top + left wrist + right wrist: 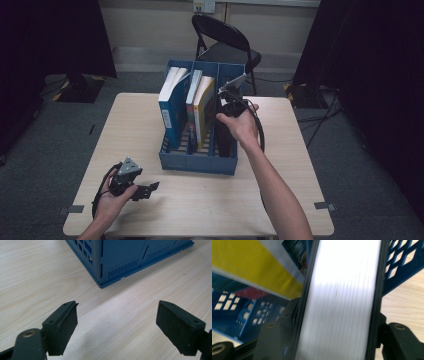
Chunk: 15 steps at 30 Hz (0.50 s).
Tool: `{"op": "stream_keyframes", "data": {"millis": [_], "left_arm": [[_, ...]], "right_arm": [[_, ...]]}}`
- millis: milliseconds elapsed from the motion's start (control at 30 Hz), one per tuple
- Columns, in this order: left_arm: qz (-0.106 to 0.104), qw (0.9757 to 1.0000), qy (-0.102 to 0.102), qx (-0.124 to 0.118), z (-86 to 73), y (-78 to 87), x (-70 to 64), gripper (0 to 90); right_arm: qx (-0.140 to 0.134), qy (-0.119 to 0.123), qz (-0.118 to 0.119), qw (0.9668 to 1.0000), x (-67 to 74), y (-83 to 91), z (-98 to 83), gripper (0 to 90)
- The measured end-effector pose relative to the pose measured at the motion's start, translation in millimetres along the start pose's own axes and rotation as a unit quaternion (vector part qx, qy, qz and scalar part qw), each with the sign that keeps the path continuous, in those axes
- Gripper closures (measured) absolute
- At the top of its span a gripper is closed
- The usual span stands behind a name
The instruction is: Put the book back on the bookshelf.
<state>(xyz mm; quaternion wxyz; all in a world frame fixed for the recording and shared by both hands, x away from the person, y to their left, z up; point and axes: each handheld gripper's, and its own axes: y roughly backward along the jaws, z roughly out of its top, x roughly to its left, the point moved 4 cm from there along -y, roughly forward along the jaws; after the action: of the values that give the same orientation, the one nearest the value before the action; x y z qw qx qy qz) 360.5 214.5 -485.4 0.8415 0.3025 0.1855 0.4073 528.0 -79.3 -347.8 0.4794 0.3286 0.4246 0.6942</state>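
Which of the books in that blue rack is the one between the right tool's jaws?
The black-covered book in the blue rack's rightmost slot, white page edges facing the right tool. The blue book and yellow book stand untouched further left.

the high view looks forward and down over the whole worktop [200, 210]. both claw views sit close and low, sharing the blue file rack [197, 162] [130, 262] [402, 267].

The black-covered book [342, 302] is running off the right gripper view's top and bottom edges, its pages blurring (whether the pads are pressing it is unclear). In the high view the person's right hand [241, 125] is hiding the right gripper [227, 107].
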Motion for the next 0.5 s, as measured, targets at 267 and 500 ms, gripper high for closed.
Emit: {"op": "stream_keyframes", "data": {"millis": [267, 500], "left_arm": [[0.001, 1.0, 0.0, 0.0, 0.1, -0.6, -0.8, 17.1], [0.001, 1.0, -0.002, 0.002, -0.2, -0.9, -1.0, 17.1]], "right_arm": [[-0.022, 0.018, 0.012, 0.9995, 0.3, -3.6, -23.9, 39.1], [-0.03, 0.033, 0.025, 0.9987, -2.9, -16.7, -47.7, 42.4]]}}
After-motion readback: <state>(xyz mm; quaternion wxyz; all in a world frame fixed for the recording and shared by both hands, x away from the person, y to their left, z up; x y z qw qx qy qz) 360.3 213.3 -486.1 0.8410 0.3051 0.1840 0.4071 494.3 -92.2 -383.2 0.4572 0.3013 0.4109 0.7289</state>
